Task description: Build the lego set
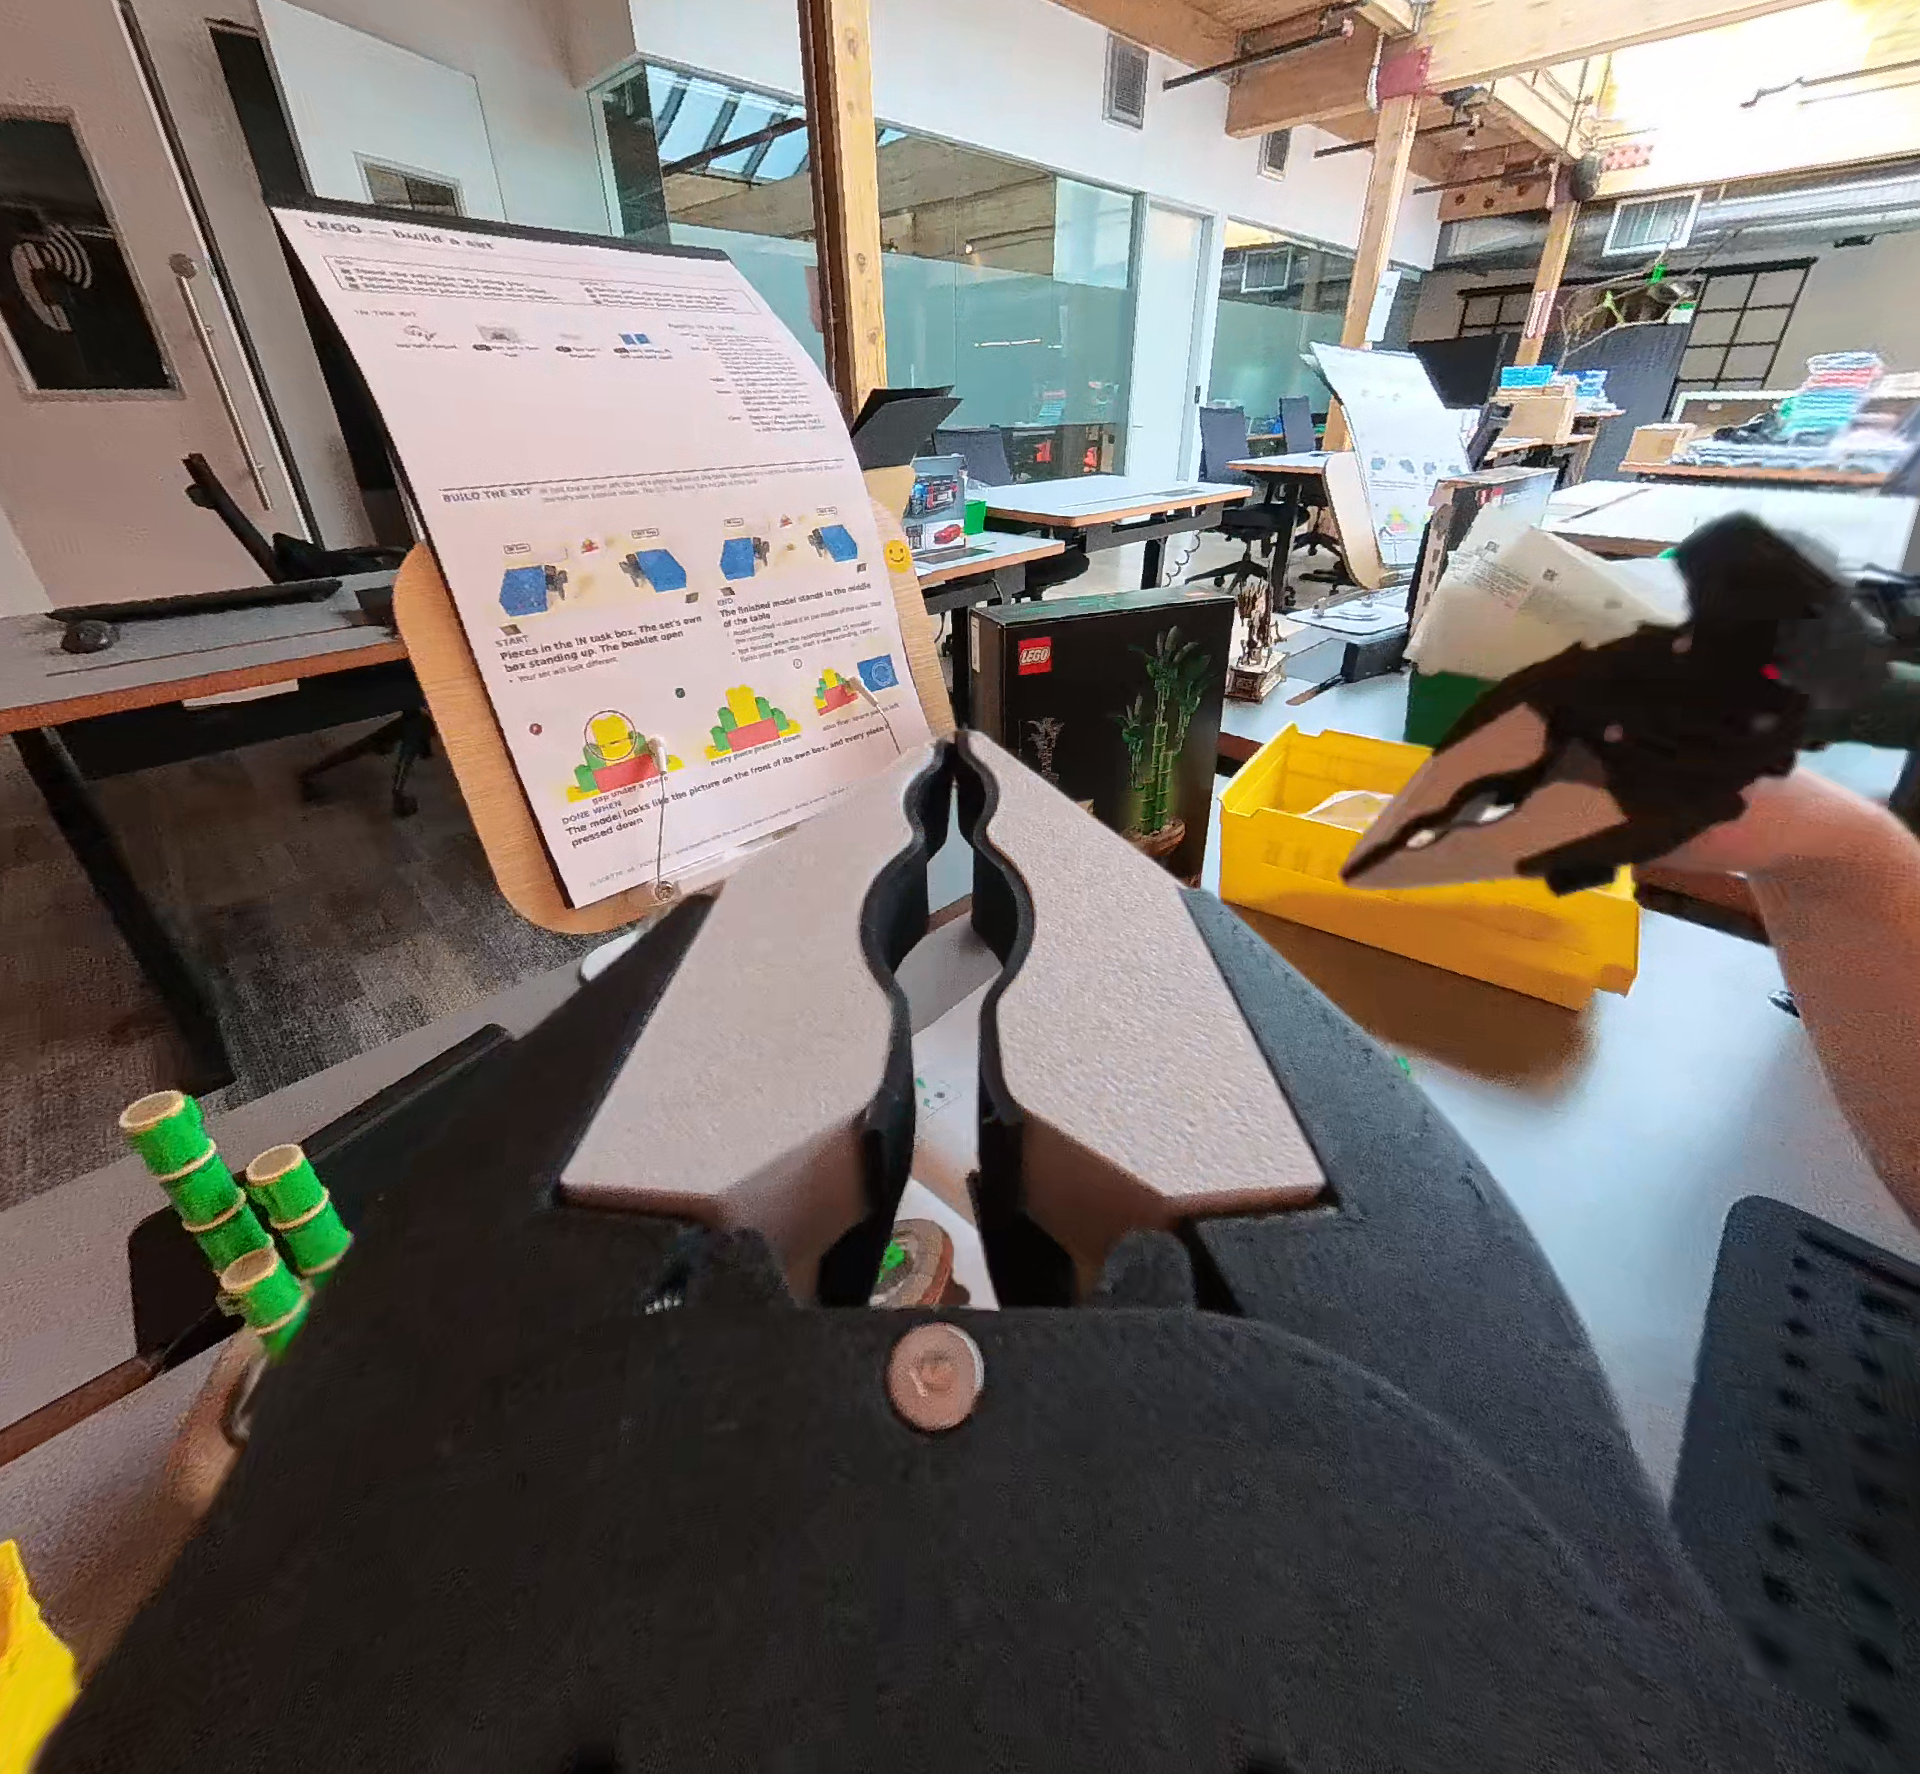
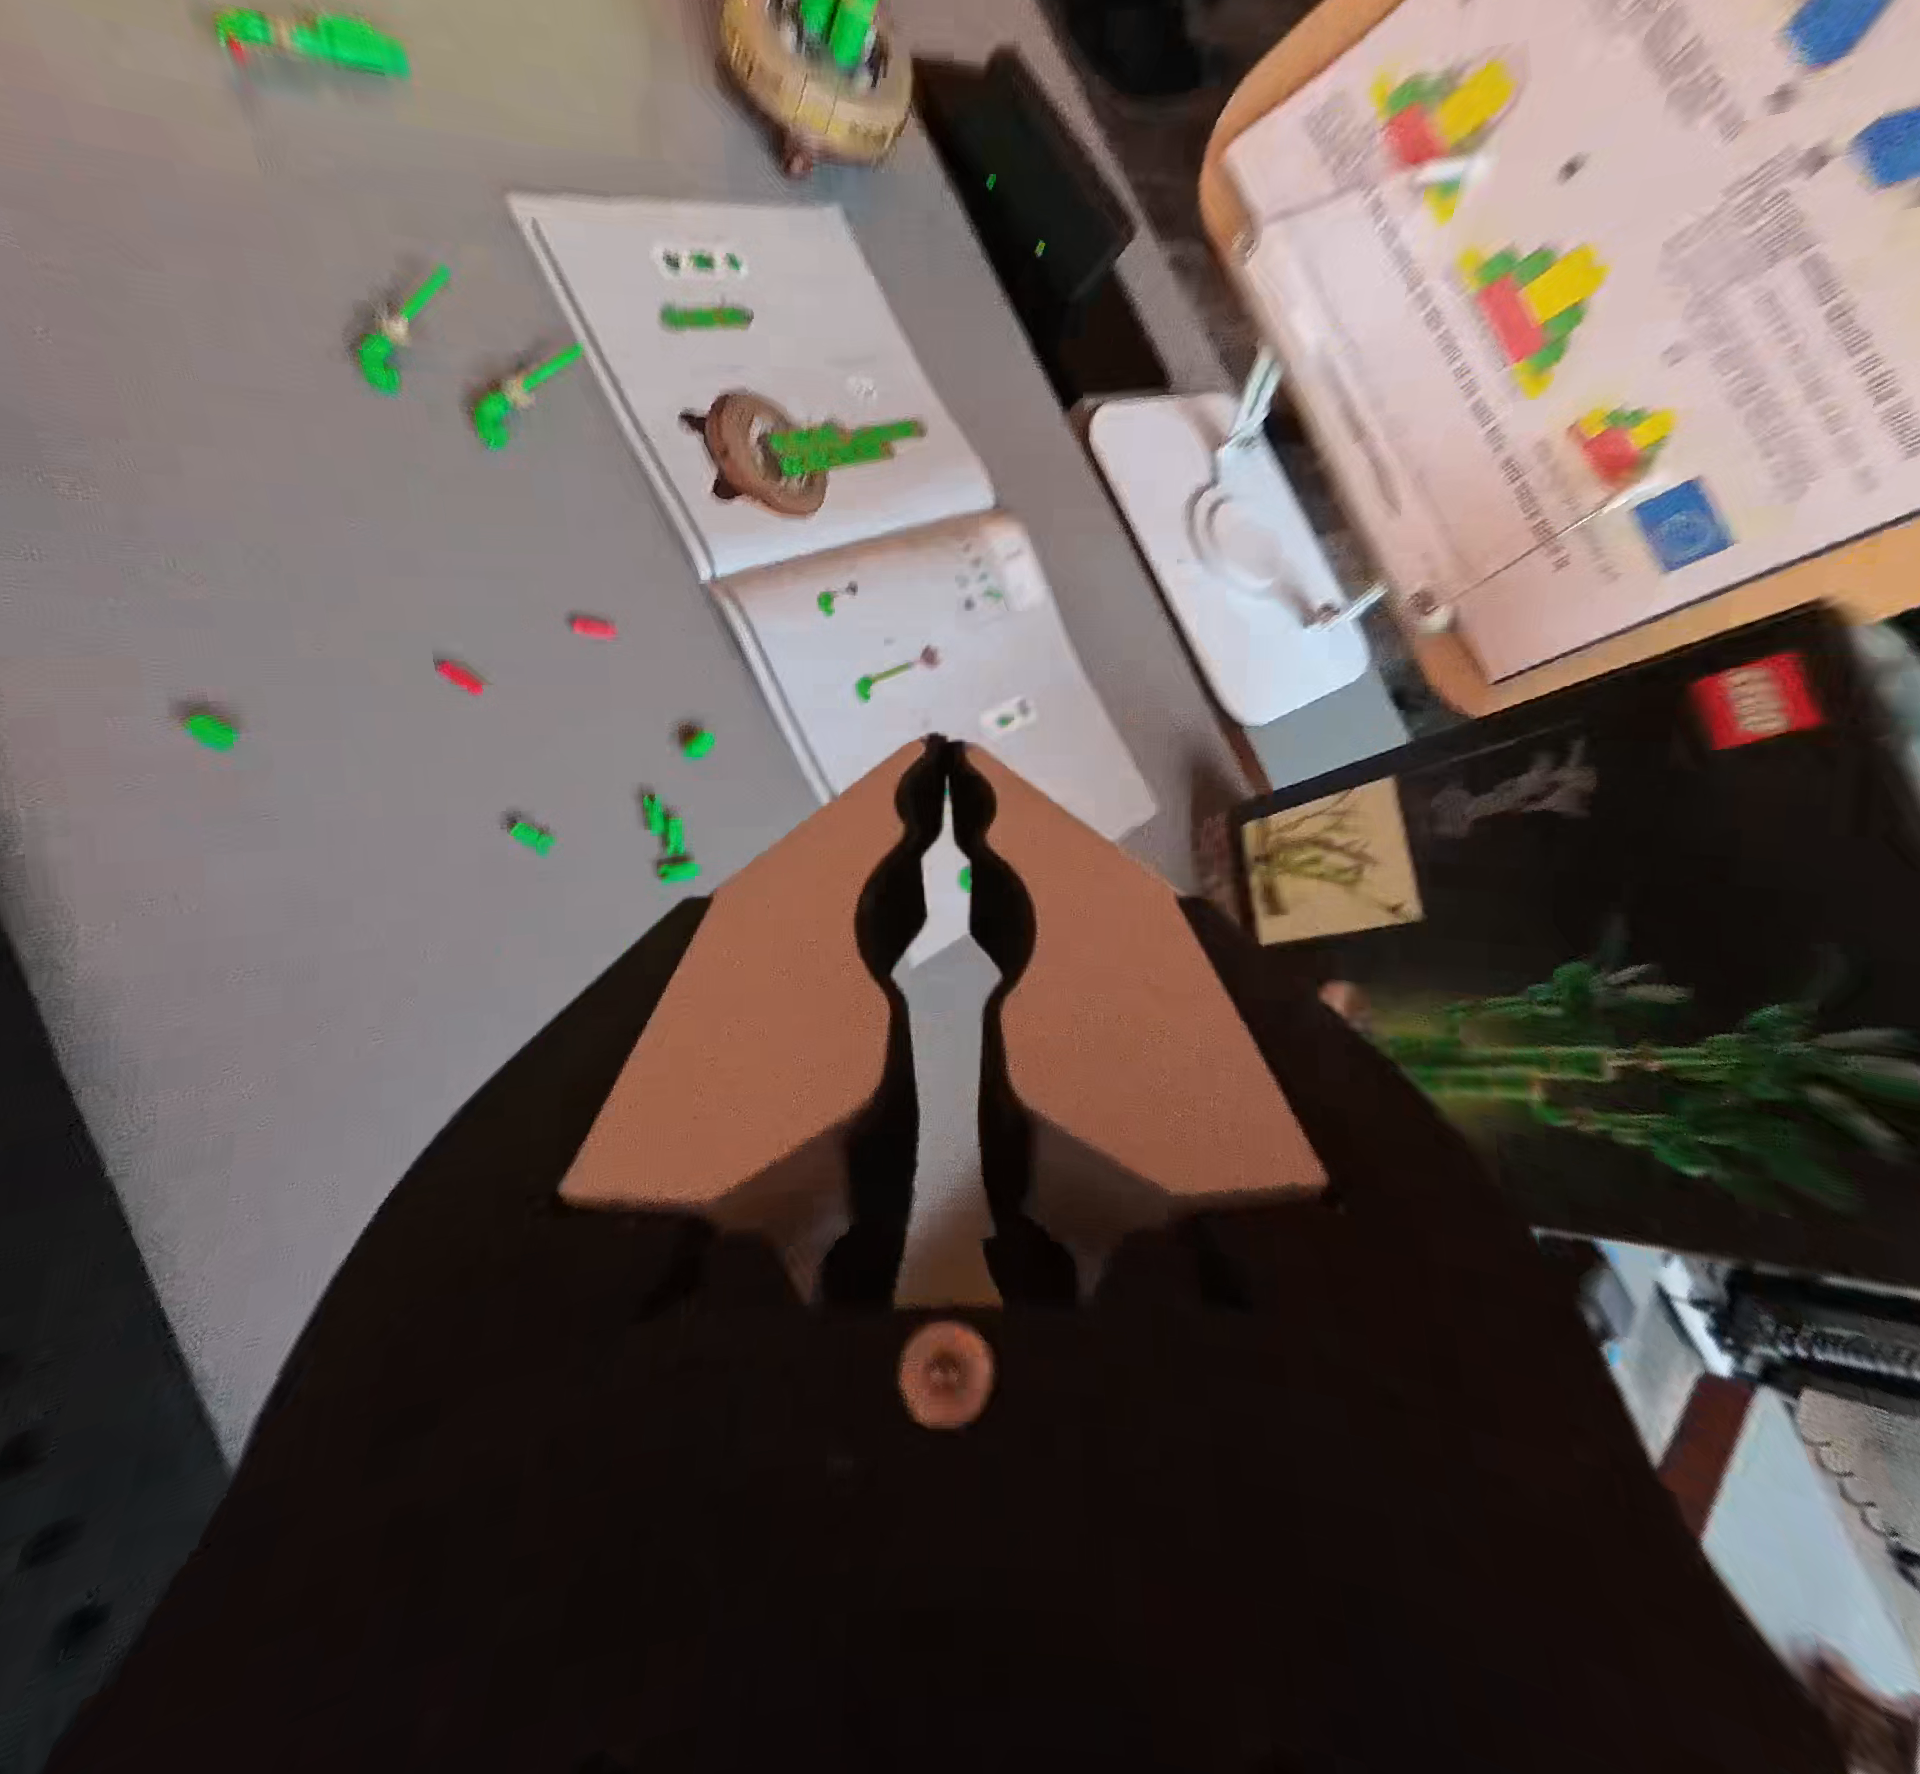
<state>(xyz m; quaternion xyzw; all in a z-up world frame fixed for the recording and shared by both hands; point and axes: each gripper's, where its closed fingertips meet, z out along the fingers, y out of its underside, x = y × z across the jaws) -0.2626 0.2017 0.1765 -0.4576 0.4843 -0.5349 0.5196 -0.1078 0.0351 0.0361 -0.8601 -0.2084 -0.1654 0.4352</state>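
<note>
My left gripper (image 1: pixel 956 750) is shut with its tips touching and nothing between them, raised above the table edge. Green bamboo stalks (image 1: pixel 234 1215) of the model stand at its lower left. My right gripper (image 2: pixel 940 750) is shut over the open booklet (image 2: pixel 810 477); it also shows in the left wrist view (image 1: pixel 1455 820), over the yellow bin (image 1: pixel 1455 935). The bamboo model in its tan pot (image 2: pixel 831 62) stands at the far table edge. Several loose green pieces (image 2: pixel 520 394) and two red pieces (image 2: pixel 457 675) lie on the grey table (image 2: pixel 260 529). The right wrist view is blurred.
A black set box (image 1: pixel 1101 716) stands upright beside the yellow bin and shows in the right wrist view (image 2: pixel 1662 945). An instruction sheet on a wooden board (image 1: pixel 623 529) stands behind, on a white base (image 2: pixel 1247 550). A person's forearm (image 1: pixel 1839 945) is at right.
</note>
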